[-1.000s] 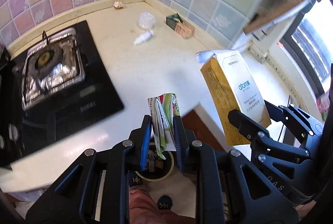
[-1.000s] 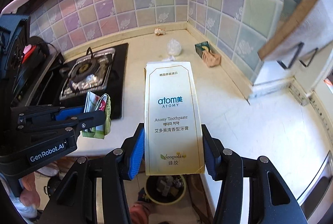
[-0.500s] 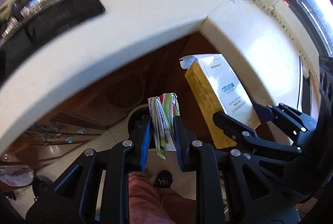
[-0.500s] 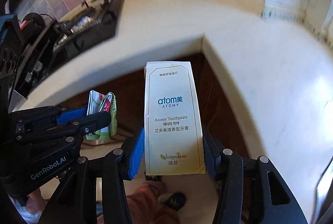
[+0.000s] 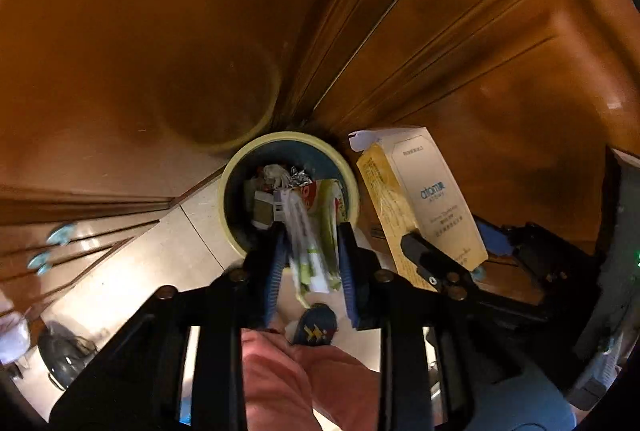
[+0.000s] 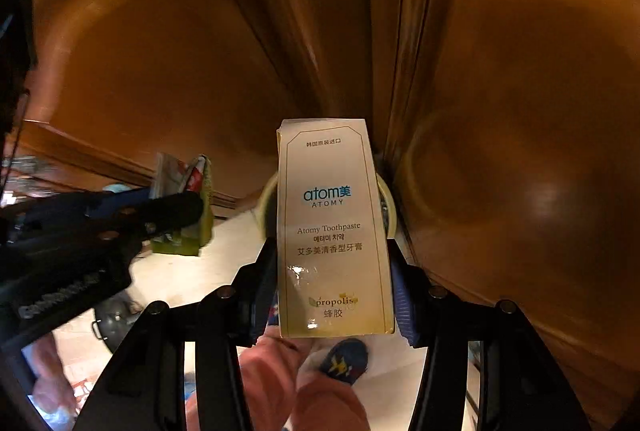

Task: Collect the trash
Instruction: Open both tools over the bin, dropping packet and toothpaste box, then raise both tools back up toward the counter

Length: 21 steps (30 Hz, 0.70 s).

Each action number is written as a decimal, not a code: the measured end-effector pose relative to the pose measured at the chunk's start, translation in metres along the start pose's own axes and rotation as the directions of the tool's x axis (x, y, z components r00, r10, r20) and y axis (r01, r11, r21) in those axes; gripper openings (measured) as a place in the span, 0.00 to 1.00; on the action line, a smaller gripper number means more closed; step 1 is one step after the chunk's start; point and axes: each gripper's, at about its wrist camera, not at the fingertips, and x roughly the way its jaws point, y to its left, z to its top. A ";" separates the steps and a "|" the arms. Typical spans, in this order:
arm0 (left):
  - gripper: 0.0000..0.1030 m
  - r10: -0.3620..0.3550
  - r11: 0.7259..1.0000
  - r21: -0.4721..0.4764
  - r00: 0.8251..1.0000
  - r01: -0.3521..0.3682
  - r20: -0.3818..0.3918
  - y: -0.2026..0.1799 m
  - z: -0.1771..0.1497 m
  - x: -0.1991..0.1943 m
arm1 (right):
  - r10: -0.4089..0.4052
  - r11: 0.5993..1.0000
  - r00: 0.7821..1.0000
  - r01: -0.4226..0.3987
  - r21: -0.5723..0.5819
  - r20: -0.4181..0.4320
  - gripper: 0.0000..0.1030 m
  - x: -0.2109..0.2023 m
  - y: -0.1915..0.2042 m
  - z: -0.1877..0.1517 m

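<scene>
A round trash bin (image 5: 228,191) with a pale yellow rim stands on the floor against the cabinet, with several scraps inside. My left gripper (image 5: 312,231) hangs just above its opening, pointing down. Its jaws are opening, with a crumpled green, white and red wrapper (image 5: 316,243) still pinched between the blue pads. To the right, my right gripper (image 6: 332,255) is shut on a tall cream Atomy toothpaste box (image 6: 328,215), whose top covers most of the bin (image 6: 266,199). The same box (image 5: 424,199) shows beside the bin's rim in the left wrist view. The wrapper (image 6: 188,175) appears at the left.
Brown wooden cabinet doors (image 5: 440,31) rise right behind the bin. The floor (image 5: 160,255) is pale tile. A person's foot in a blue sock (image 5: 314,327) and a pink-clad leg (image 6: 280,383) stand below the grippers. A dark object (image 5: 64,351) lies on the floor at left.
Both grippers have dropped from countertop height past the counter edge to just above the bin, tilting further down. The wrapper and the box stay in their grips.
</scene>
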 end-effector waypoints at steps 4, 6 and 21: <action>0.29 0.027 0.999 0.042 1.000 -0.026 -0.013 0.016 0.012 0.039 | -0.001 1.000 1.000 0.001 0.022 -0.015 0.50 0.063 -0.015 -0.006; 0.40 0.044 0.997 0.063 0.999 -0.042 -0.019 0.020 0.013 0.054 | 0.015 1.000 1.000 -0.014 0.026 -0.014 0.50 0.082 -0.018 -0.007; 0.80 0.106 0.993 0.061 0.993 -0.103 -0.044 0.031 0.012 0.031 | -0.045 0.999 0.997 0.046 0.017 -0.058 0.63 0.090 -0.003 0.001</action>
